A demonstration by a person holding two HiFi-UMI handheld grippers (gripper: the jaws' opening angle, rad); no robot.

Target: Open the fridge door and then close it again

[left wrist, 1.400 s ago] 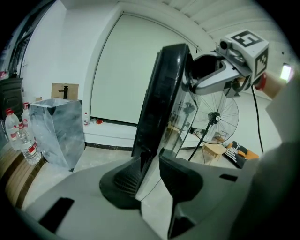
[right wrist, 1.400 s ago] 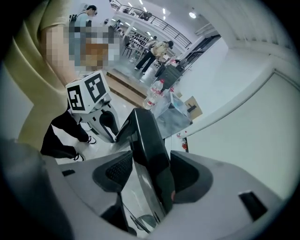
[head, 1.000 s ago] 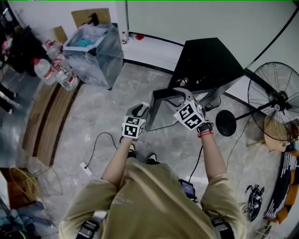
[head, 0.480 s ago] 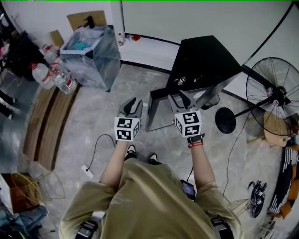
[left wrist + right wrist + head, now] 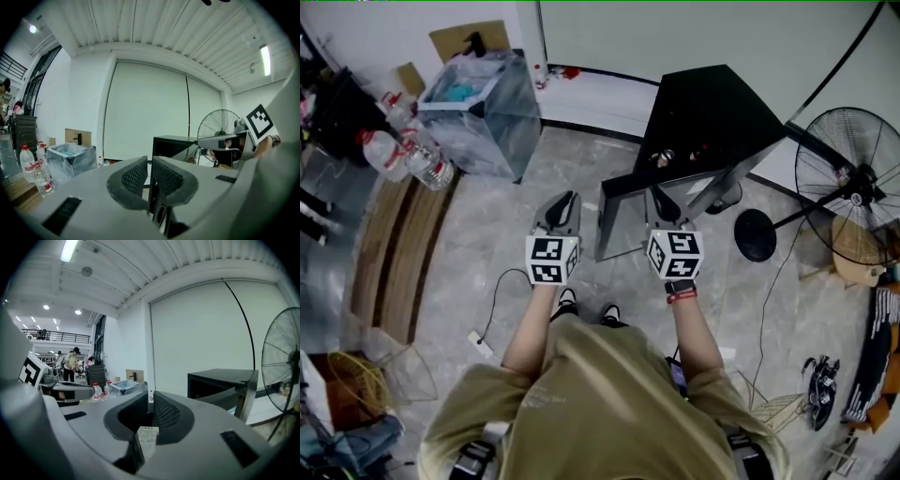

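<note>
The black fridge [image 5: 712, 112] stands ahead on the floor with its door [image 5: 623, 220] swung open toward me. My left gripper [image 5: 565, 202] hovers just left of the door's edge and touches nothing. Its jaws are closing, nearly together, with nothing between them. My right gripper [image 5: 661, 202] hangs in front of the open door, also free of it. Its jaws are closing too and hold nothing. The left gripper view has the left gripper [image 5: 150, 161] pointing at the fridge [image 5: 173, 143]. In the right gripper view the fridge [image 5: 220, 380] is right of the right gripper [image 5: 151, 401].
A bin lined with clear plastic [image 5: 483, 108] stands at the back left, with water bottles [image 5: 417, 155] beside it. A standing fan [image 5: 853, 178] is at the right. Wooden planks [image 5: 394, 244] and a cable [image 5: 492, 300] lie on the floor at the left.
The right gripper has come off the door's top edge, rolled upright and drawn back toward me. The left gripper has risen. Both pairs of jaws have narrowed. The door stays open.
</note>
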